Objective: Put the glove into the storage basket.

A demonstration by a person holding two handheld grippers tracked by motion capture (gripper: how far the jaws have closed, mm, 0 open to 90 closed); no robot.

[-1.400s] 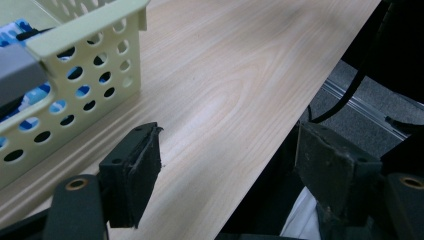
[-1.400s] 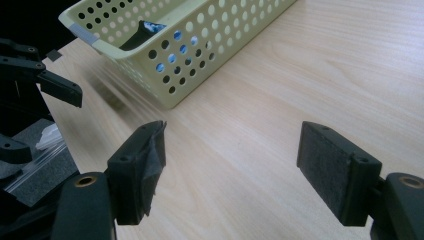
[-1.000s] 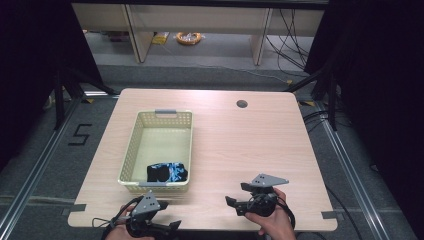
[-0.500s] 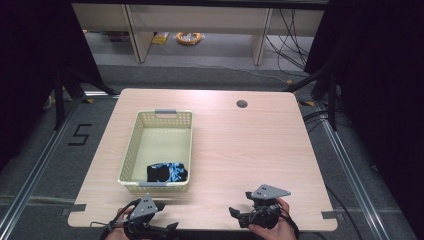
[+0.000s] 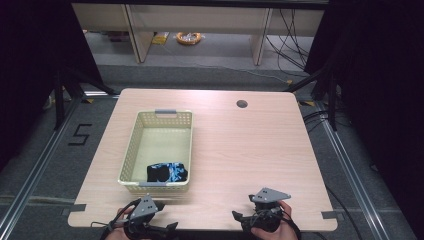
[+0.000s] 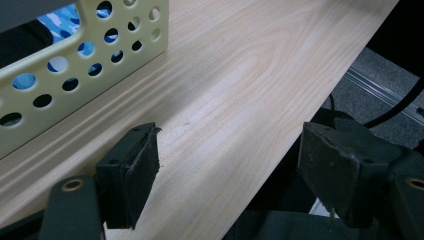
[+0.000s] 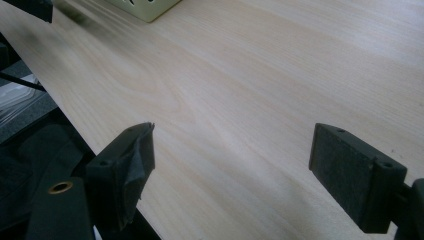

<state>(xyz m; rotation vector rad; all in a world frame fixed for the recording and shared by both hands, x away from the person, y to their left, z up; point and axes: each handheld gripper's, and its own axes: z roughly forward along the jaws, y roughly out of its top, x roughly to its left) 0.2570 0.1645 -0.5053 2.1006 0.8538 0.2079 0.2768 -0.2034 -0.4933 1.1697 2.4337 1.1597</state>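
While both hands sit at the bottom edge of the high view, the scene reads so:

Left gripper (image 5: 167,229): lower left of the frame, at the tabletop's near edge, just below the basket; jaws wide apart with nothing between them.
Right gripper (image 5: 239,218): lower centre-right, held in a hand over the near edge; jaws spread wide, bare wood between them.
Basket (image 5: 131,150): pale yellow, perforated plastic, grey handles, left of centre on the tabletop (image 5: 250,150).
Cloth bundle (image 5: 167,172): black and blue patterned, inside the basket at its near end, against the front wall.
Left gripper view: basket wall (image 6: 75,65) at upper left, blue fabric visible through the holes.
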